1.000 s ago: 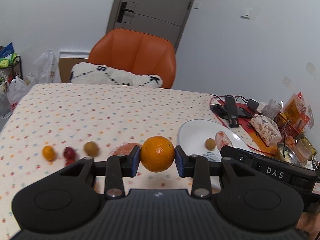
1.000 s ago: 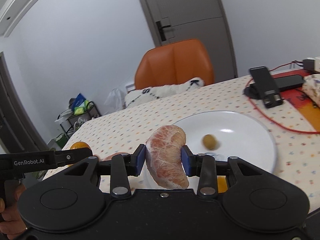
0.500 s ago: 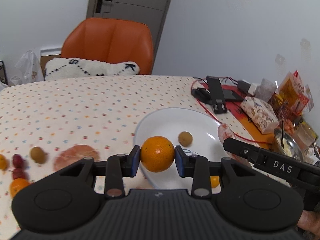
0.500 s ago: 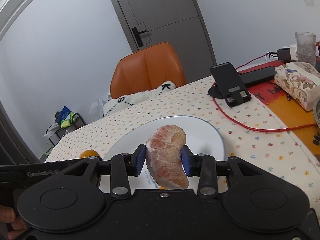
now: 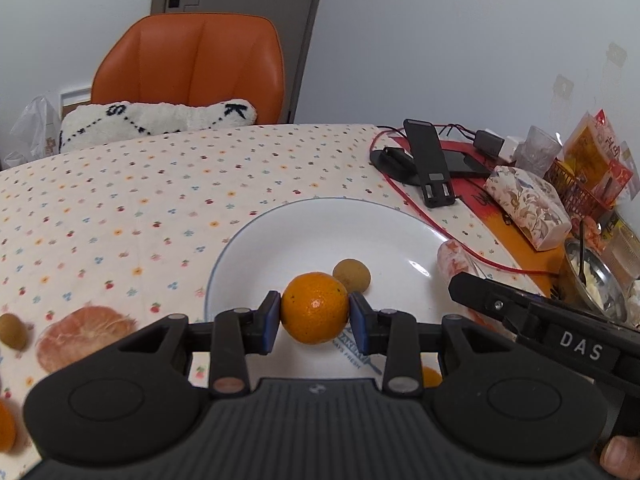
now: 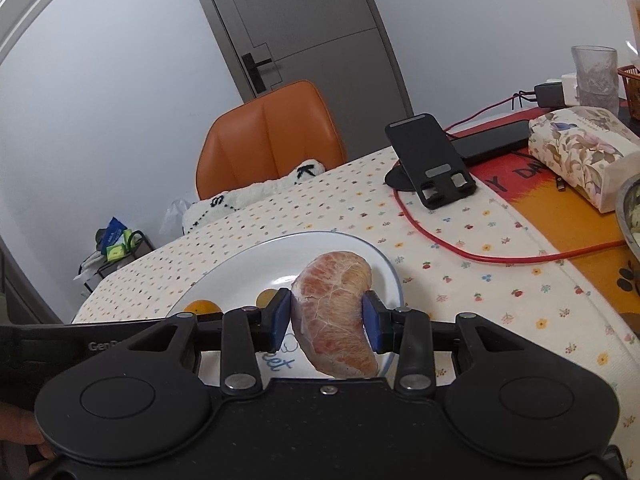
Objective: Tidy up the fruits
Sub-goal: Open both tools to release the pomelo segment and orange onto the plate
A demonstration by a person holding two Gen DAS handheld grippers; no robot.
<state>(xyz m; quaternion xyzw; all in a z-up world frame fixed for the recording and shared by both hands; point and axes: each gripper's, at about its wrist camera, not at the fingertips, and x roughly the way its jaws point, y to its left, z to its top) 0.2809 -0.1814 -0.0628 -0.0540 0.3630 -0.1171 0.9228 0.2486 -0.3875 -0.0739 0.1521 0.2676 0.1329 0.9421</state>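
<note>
My left gripper [image 5: 315,317] is shut on a small orange [image 5: 315,307], held just above the near part of the white plate [image 5: 304,236]. A small brown round fruit [image 5: 352,275] lies on the plate behind it. My right gripper [image 6: 327,318] is shut on a peeled pink pomelo segment [image 6: 334,312], hanging over the right side of the same plate [image 6: 240,268]. In the left wrist view the segment's tip [image 5: 453,260] shows at the plate's right rim. The orange [image 6: 204,306] peeks out at the left in the right wrist view.
On the dotted cloth left of the plate lie a peeled pomelo half [image 5: 82,336], a brown fruit [image 5: 13,330] and an orange fruit [image 5: 6,426]. A phone stand [image 5: 428,166], red cable [image 6: 460,248], tissue box [image 5: 528,206] and metal bowl [image 5: 596,276] crowd the right. An orange chair [image 5: 192,68] stands behind.
Both grippers have swung right, over the plate, carrying their fruit. The plate now lies nearer and more central in both views. Neither grip has changed.
</note>
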